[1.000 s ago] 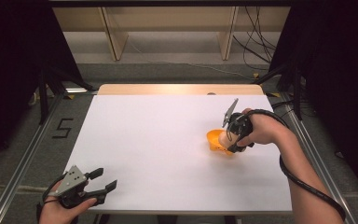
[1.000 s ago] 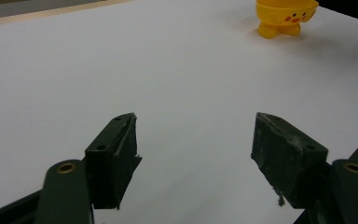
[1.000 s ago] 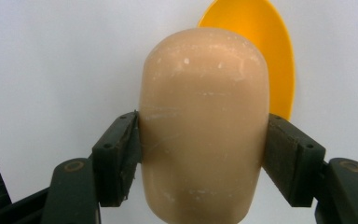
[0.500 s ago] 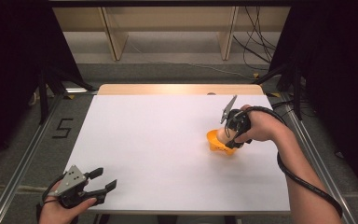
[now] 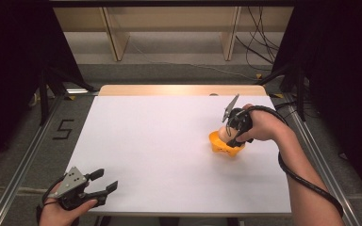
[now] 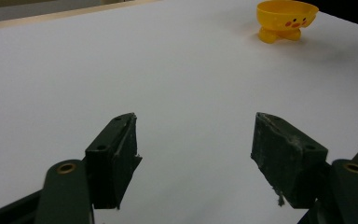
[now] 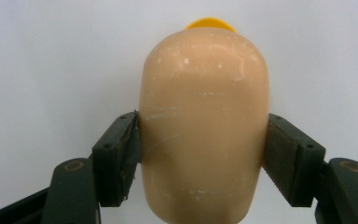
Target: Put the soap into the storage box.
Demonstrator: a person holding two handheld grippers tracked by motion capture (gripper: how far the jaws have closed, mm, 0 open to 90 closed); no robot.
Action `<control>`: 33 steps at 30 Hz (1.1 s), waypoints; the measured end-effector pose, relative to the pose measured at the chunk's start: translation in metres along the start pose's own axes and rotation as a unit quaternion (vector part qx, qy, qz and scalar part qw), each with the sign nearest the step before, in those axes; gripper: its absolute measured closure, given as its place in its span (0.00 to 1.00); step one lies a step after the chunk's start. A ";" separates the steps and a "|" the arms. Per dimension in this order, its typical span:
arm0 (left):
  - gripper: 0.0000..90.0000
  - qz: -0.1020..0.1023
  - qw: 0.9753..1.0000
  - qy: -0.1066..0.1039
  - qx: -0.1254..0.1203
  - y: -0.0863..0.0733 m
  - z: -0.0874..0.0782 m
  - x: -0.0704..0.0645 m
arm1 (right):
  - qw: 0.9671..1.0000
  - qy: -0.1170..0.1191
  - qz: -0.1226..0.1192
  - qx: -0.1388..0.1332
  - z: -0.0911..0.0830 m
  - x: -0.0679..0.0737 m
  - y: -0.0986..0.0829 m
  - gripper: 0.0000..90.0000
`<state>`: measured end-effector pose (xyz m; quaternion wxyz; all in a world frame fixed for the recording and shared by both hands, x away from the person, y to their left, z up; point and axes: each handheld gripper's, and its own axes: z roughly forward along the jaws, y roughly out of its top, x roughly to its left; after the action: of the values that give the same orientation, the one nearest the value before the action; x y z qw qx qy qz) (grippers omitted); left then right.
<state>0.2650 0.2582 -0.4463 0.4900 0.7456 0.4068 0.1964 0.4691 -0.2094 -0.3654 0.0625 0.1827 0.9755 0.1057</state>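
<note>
Egg [image 7: 204,126], beige, sits clamped between the right gripper's [image 7: 204,156] jaws just above the yellow bowl [image 5: 226,145] near the tabletop's [image 5: 160,141] right edge. Left gripper [image 5: 104,182] gapes wide and empty at the near left corner.

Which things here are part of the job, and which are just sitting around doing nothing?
In use:
- right gripper, shut on the beige egg-shaped piece
- yellow duck-face bowl, just below it

Sitting around:
- left gripper, open, holding nothing
- white table

My right gripper [image 5: 232,134] sits over the bowl [image 5: 225,147] on the table's [image 5: 160,141] right side, egg-shaped piece [image 7: 204,126] between its jaws; left gripper [image 5: 101,184] at the near-left corner.
</note>
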 end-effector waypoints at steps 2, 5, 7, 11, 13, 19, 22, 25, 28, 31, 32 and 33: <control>0.34 0.002 1.000 0.001 0.002 0.000 0.000 0.000 | 1.000 0.000 -0.005 -0.001 0.000 -0.001 0.001 0.38; 0.34 0.001 1.000 0.001 0.001 0.000 0.000 0.001 | 1.000 -0.002 -0.005 -0.005 0.000 -0.003 0.001 0.38; 0.34 0.002 1.000 0.001 0.002 0.000 0.000 0.000 | 1.000 -0.005 -0.007 -0.009 0.000 -0.004 0.001 0.38; 0.34 0.002 1.000 0.006 0.005 0.000 -0.001 0.000 | 1.000 -0.007 -0.003 -0.013 0.003 -0.005 0.001 0.38; 0.34 0.001 1.000 0.003 0.002 0.000 0.000 0.000 | 1.000 -0.007 -0.004 -0.012 0.005 -0.006 0.001 0.38; 0.34 0.001 1.000 0.000 0.000 0.000 -0.001 0.001 | 1.000 -0.005 -0.002 -0.017 0.011 -0.008 0.001 0.38; 0.34 0.001 1.000 0.000 0.000 0.000 -0.001 0.000 | 1.000 -0.008 0.001 -0.016 0.013 -0.009 0.001 0.38; 0.34 -0.002 1.000 0.000 0.000 0.000 0.000 0.000 | 1.000 -0.011 0.012 -0.016 0.015 -0.009 0.000 0.38; 0.34 -0.003 1.000 0.001 0.000 0.000 -0.001 0.000 | 1.000 -0.010 0.009 -0.018 0.016 -0.010 -0.001 0.38; 0.34 -0.002 1.000 -0.001 -0.002 0.000 0.000 0.000 | 1.000 -0.012 0.013 -0.018 0.018 -0.011 -0.002 0.38; 0.34 -0.003 1.000 0.001 -0.001 0.000 0.000 0.000 | 1.000 -0.012 0.013 -0.018 0.018 -0.011 -0.002 0.38; 0.34 0.001 1.000 0.003 0.002 0.001 -0.001 -0.001 | 1.000 -0.012 0.012 -0.018 0.018 -0.011 -0.003 0.38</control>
<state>0.2642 0.2583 -0.4450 0.4871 0.7463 0.4082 0.1980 0.4810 -0.2123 -0.3826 0.0761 0.1945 0.9703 0.1216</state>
